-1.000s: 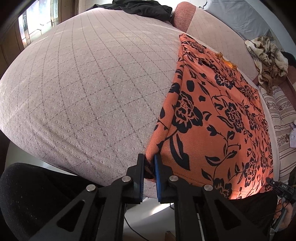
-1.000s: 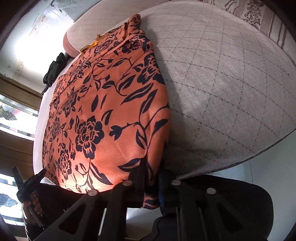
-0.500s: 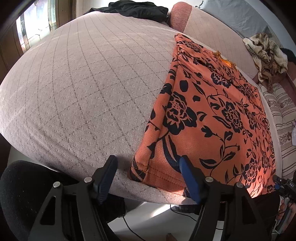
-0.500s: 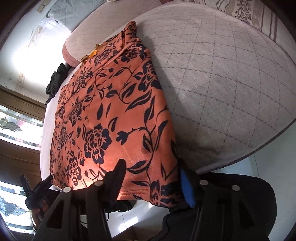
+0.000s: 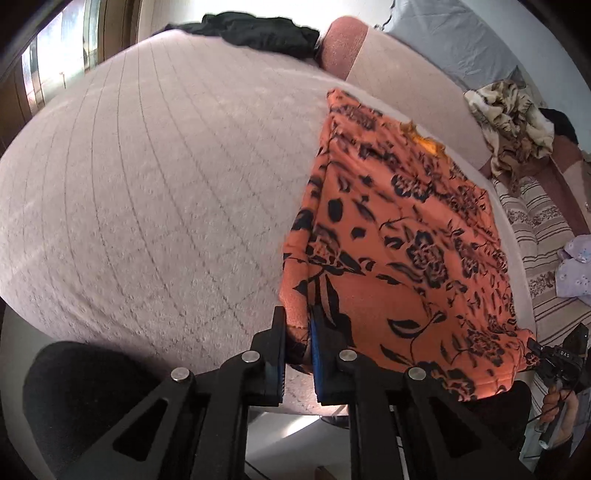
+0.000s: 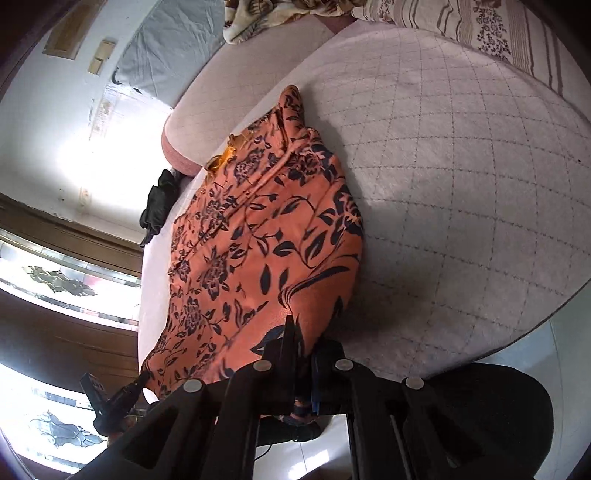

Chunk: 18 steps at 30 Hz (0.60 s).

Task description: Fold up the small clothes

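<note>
Orange floral garment lies spread on the quilted bed, its near corners pinched.
Left gripper and right gripper each clench a hem corner; uneven lifting could skew the fold, or thin fabric could slip free.

Matt orange floral cloth garment lies on a rough, quilted fabric mattress cover.

1 orange floral garment, 2 grippers: left gripper, right gripper. 1 quilted mattress, 1 black garment, 1 beige patterned cloth pile, 1 striped bedding, 1 lilac cloth.
</note>
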Tool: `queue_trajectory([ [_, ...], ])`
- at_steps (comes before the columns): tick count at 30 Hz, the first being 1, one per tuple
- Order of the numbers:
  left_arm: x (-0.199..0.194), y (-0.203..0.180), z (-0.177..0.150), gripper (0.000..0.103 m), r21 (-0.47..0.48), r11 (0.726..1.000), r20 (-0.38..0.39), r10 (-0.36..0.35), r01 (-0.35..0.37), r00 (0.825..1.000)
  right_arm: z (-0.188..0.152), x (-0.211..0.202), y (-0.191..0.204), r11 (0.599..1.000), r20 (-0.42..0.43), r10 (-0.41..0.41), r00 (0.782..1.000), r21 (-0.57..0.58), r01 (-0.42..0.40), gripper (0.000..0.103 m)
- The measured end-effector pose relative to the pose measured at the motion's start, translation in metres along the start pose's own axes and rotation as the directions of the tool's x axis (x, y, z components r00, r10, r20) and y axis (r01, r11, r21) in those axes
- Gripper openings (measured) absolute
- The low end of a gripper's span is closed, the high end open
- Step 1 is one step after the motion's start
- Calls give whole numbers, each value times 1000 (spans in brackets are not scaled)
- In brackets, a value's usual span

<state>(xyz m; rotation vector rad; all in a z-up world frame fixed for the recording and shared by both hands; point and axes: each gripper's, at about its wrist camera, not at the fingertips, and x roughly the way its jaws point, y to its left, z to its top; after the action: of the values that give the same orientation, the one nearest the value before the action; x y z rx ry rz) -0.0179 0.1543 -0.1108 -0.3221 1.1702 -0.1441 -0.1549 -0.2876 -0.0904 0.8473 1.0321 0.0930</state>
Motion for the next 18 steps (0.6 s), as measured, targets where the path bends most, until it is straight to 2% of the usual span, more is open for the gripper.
queue_trajectory([
  [1, 14, 5, -7, 12, -12, 1000, -40, 12, -12, 999, -1, 12, -7, 1000, -28, -10, 1000, 26, 11, 5],
  [3, 11, 5, -11, 12, -7, 1000, -9, -5, 5, 1000, -5, 27, -16, 998, -69, -16, 998, 55, 20, 5],
  [7, -9, -1, -6, 12, 30, 999, 28, -23, 23, 999, -6, 23, -10, 999, -47, 15, 999, 43, -13, 5],
  [11, -22, -9, 8, 12, 28, 997, 62, -72, 70, 995, 4, 17, -1, 996, -20, 73, 997, 43, -72, 5],
  [14, -25, -20, 18, 12, 100, 992, 103, -85, 74, 991, 13, 17, 2, 991, 0, 122, 993, 55, -121, 5],
  [18, -12, -22, 32, 12, 88, 993, 61, -88, 82, 994, 23, 31, 2, 986, -14, 146, 989, 85, -144, 5],
])
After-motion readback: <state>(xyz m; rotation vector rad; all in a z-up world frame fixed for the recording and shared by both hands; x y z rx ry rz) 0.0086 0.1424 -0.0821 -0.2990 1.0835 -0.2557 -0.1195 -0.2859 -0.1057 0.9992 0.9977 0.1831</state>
